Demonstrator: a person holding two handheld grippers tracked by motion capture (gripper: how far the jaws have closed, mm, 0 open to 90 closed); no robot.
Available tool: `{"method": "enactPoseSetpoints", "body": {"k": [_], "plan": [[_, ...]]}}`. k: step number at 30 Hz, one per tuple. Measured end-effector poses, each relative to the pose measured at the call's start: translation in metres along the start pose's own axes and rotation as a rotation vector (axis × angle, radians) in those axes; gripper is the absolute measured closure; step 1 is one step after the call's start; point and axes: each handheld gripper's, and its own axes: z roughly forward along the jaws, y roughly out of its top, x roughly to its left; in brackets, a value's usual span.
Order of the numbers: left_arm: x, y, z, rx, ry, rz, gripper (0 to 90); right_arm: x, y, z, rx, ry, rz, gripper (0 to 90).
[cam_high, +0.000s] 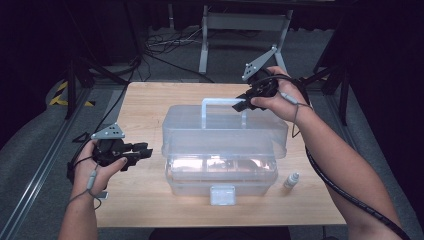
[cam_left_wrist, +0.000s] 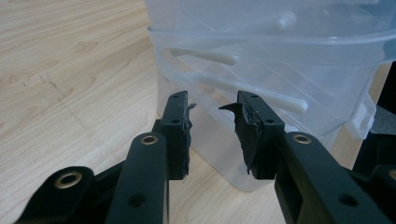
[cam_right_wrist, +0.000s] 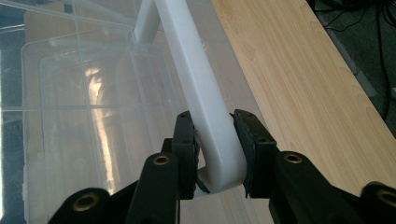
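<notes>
Right gripper (cam_right_wrist: 214, 140) clamped on white handle (cam_right_wrist: 201, 93) at its corner bend, pads (cam_right_wrist: 187, 140) pressed to both sides. Handle upright atop clear box (cam_high: 225, 145), mid-table (cam_high: 145, 200). Left gripper (cam_left_wrist: 212, 126) spread apart (nothing between), aimed at box's left end, just short of wall. Small bottle (cam_high: 292, 180) right of box.

We are seeing bright overhead light glaring off the clear box (cam_high: 225, 135) while the surroundings are staying dark. The near jaws are perhaps blurring slightly in both gripper views.
</notes>
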Motion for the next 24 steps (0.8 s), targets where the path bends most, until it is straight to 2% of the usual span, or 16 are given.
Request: {"method": "enactPoseSetpoints", "body": {"k": [7, 9, 15, 18, 24], "plan": [[-0.004, 0.002, 0.000, 0.001, -0.016, -0.006, 66.1, -0.010, 0.002, 0.001, -0.006, -0.001, 0.034, 70.8], [-0.005, 0.002, 0.001, -0.001, -0.032, -0.004, 66.2, -0.012, 0.002, 0.001, -0.009, 0.000, 0.038, 70.7], [-0.007, 0.003, 0.001, -0.001, -0.039, -0.002, 66.4, -0.017, 0.003, 0.002, -0.014, 0.001, 0.059, 70.3], [-0.010, 0.005, 0.002, 0.007, -0.024, -0.007, 66.4, -0.019, 0.004, 0.002, -0.009, -0.004, 0.062, 70.2], [-0.014, 0.007, 0.003, 0.002, -0.044, -0.001, 67.3, -0.021, 0.006, 0.003, 0.000, -0.015, 0.066, 69.9]]}}
